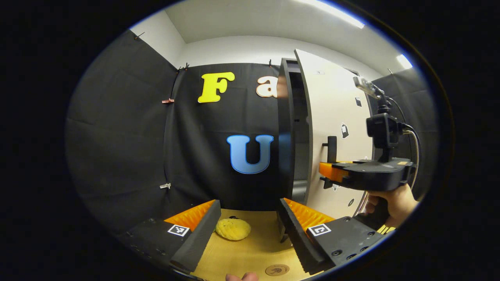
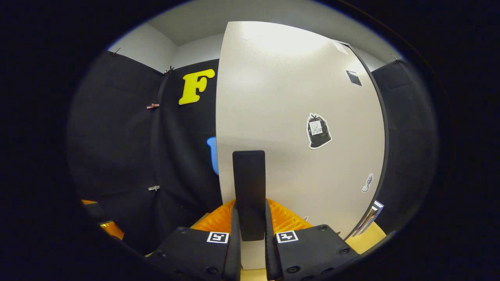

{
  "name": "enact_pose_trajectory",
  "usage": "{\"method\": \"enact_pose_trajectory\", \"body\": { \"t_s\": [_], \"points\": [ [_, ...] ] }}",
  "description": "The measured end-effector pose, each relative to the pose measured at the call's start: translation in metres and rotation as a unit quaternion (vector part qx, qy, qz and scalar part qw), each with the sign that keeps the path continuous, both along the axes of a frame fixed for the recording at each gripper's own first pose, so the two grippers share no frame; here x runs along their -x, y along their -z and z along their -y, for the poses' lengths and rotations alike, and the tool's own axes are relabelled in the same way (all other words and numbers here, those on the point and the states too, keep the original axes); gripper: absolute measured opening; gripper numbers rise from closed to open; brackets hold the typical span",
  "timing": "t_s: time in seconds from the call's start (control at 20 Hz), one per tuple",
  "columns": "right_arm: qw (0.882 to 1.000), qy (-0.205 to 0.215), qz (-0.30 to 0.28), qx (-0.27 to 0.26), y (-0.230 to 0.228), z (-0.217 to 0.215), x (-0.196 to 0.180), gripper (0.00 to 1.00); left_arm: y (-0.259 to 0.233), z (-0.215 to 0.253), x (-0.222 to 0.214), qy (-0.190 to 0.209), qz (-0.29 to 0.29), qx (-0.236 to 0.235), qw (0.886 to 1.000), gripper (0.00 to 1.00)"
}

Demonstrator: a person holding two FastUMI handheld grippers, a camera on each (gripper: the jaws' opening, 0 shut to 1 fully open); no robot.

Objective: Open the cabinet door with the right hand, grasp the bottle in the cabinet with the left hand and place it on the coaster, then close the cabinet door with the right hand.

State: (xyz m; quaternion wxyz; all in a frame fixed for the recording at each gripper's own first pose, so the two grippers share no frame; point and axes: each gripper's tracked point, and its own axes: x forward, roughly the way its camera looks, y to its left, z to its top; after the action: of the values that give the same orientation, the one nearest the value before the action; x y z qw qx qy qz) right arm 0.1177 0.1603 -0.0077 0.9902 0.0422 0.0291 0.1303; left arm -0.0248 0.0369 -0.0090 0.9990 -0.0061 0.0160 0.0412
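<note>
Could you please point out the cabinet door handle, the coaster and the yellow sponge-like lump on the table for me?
cabinet door handle [image 2: 249, 191]: right gripper view, middle of the dark upright bar.
coaster [image 1: 277, 269]: left gripper view, centre of the round disc.
yellow lump [image 1: 233, 228]: left gripper view, middle of its top surface.

Black cloth [image 1: 129, 128] is hanging as the booth's wall on the left and across the far side, and small clips [image 1: 168, 101] are pinching it along a seam in the far-left corner. Above the cloth, white walls [image 1: 234, 48] are rising to a pale ceiling [image 1: 250, 19], where two strip lights [image 1: 336, 11] are glowing, one long overhead and one shorter to the right. More black cloth [image 2: 406, 128] is covering the right side. Below, a light wooden tabletop [image 1: 254, 249] is stretching from near toward the far cloth.
</note>
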Motion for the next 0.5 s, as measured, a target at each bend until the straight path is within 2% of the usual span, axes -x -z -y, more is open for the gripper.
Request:
{"method": "enact_pose_trajectory", "body": {
  "t_s": [0.5],
  "points": [
    [0.999,-0.042,-0.006,0.004,-0.005,0.044,0.063,0.29,-0.002,0.03,-0.001,0.02,0.001,0.005,1.0,0.95]
  ]
}}
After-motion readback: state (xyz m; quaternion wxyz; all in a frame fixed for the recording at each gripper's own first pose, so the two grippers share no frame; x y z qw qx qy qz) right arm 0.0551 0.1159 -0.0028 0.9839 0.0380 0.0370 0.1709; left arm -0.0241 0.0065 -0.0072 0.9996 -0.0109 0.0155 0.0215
